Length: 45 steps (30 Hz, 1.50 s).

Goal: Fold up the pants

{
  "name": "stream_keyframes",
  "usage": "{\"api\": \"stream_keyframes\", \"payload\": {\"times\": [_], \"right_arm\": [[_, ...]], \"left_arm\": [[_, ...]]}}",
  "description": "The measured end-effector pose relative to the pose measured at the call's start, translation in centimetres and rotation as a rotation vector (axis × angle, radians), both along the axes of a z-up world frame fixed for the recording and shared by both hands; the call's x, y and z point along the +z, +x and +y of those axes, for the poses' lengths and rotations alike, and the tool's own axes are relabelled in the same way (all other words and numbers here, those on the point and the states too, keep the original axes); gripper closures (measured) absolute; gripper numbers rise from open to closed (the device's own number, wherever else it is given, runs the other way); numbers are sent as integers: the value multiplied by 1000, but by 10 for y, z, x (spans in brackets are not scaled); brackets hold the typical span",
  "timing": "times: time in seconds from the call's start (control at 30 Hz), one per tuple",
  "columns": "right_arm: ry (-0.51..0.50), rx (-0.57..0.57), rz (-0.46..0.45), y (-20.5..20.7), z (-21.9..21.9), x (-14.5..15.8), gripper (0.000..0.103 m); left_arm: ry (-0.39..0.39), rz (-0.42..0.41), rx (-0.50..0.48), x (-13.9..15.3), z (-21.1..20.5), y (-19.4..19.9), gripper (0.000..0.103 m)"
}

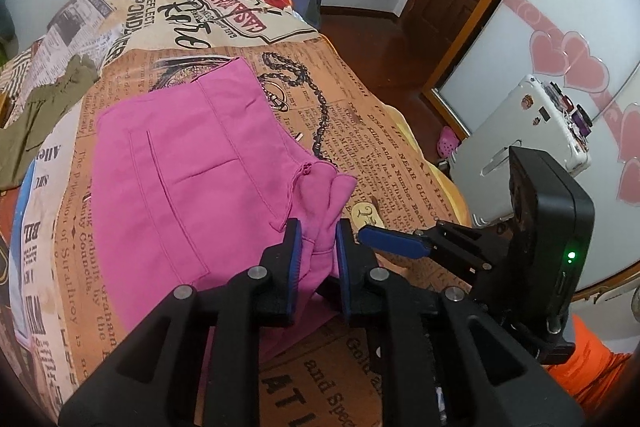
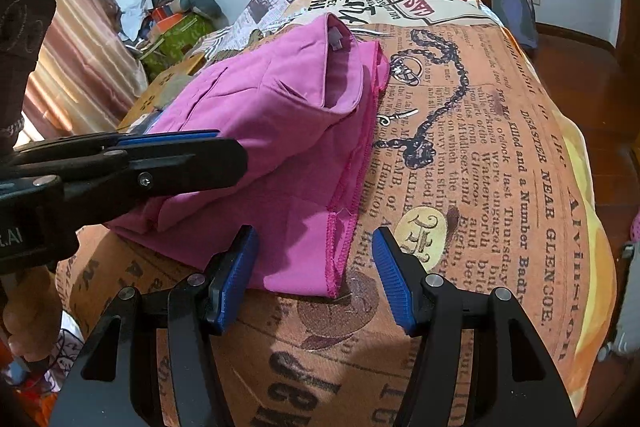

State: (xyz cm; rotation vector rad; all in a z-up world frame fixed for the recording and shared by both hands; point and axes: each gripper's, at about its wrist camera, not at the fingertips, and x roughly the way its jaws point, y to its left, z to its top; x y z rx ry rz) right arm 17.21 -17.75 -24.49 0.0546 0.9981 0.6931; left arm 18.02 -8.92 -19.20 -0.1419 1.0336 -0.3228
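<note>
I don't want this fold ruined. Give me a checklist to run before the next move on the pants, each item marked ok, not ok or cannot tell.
1. Left tool grips the pants: ok, pink fabric is bunched between its pads.
2. Right tool is free: ok, it is open, and the hem lies just ahead of it, untouched.
3. Fold is neat: not ok, the top layer gapes open at the far end and the edges do not line up.
4. Olive garment is clear of the pants: ok, it lies apart on the cover.
5. Lower layers lie flat: cannot tell, they are hidden.
</note>
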Motion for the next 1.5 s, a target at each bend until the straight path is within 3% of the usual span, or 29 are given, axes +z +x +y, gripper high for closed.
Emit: {"api": "stream_keyframes", "payload": {"times": [0.23, 0.6, 0.7, 0.83, 0.97, 1.23, 1.5], "right_arm": [[-19, -23, 0, -2, -9, 4, 47], [-23, -72, -90, -2, -28, 32, 47], [0, -89, -116, 0, -29, 42, 47], [32, -115, -119, 8, -23, 43, 47], [35, -107, -91, 15, -7, 35, 46], [-12, -15, -18, 25, 20, 5, 46], [13, -13, 21, 37, 18, -3, 41]], "left_arm": [[59, -113, 2, 34, 2, -12, 82], [187, -88, 149, 47, 90, 14, 77], [219, -83, 164, 44, 113, 22, 62], [286, -78, 167, 29, 129, 41, 57], [243, -14, 164, 6, 145, 67, 57], [284, 40, 98, -29, 150, 123, 54], [66, 114, 82, -65, 169, 159, 52]]}}
